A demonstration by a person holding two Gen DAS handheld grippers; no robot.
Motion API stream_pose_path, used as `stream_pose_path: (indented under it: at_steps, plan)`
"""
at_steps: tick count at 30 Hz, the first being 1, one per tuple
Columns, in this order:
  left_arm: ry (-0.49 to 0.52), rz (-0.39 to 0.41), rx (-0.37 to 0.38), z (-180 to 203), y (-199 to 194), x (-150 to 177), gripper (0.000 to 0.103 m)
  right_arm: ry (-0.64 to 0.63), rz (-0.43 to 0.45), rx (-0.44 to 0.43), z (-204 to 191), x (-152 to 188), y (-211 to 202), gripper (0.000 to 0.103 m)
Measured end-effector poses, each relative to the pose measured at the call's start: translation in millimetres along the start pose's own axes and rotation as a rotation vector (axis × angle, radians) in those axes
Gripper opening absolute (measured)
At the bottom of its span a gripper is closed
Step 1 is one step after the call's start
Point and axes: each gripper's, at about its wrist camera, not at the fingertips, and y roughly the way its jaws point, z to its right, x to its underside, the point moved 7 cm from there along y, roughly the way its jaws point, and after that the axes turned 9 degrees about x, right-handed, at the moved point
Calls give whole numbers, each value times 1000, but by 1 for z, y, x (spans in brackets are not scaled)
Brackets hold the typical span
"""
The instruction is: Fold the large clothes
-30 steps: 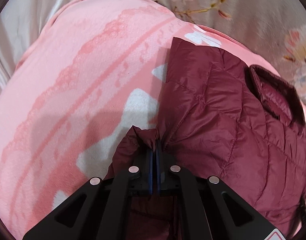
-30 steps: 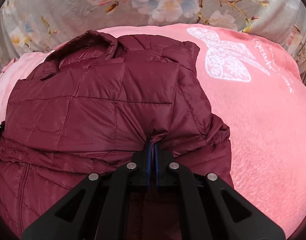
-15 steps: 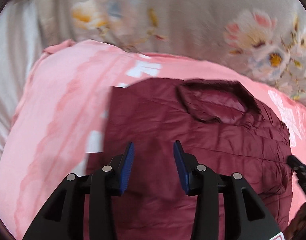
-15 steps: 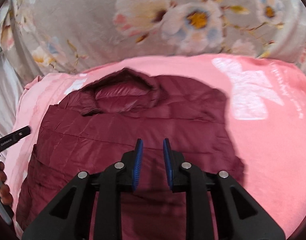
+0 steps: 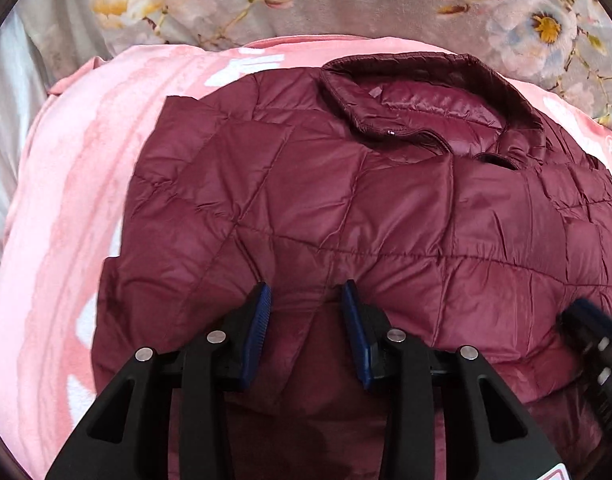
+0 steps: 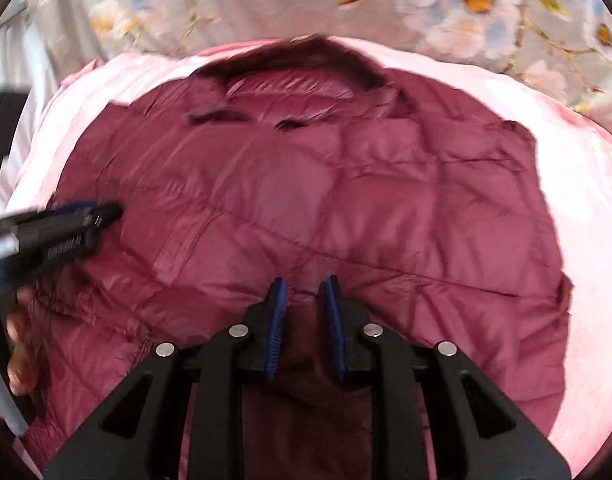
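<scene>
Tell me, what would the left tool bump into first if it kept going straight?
Most likely the dark red quilted puffer jacket: the left tool, open and empty, points down at it, though depth is hard to judge.

A: Report legible markings in the left wrist view.

B: None readable. The pink blanket (image 5: 66, 208) carries white script at its 3 o'clock edge, cut off and illegible. A small white tag (image 5: 391, 133) sits at the jacket collar (image 5: 426, 92); its characters are too small to read.

A: Right wrist view?

B: The left gripper (image 6: 106, 212), at 9 o'clock, bears pale lettering on its side, blurred beyond reading.
</scene>
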Motion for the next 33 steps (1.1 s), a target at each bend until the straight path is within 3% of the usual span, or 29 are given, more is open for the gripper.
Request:
stream_pose_path:
  at_steps: [5, 7, 14, 33]
  plan:
    - [-19, 4, 4, -8, 3, 0, 36, 101, -2, 67, 37, -3, 5, 19]
    - [-15, 19, 5, -8, 6, 2, 37, 111, -12, 57, 42, 4, 13, 18]
    - [22, 108, -43, -3, 9, 9, 37, 87, 39, 96, 38, 12, 16, 19]
    - [32, 120, -63, -2, 9, 10, 37, 75, 47, 111, 38, 12, 16, 20]
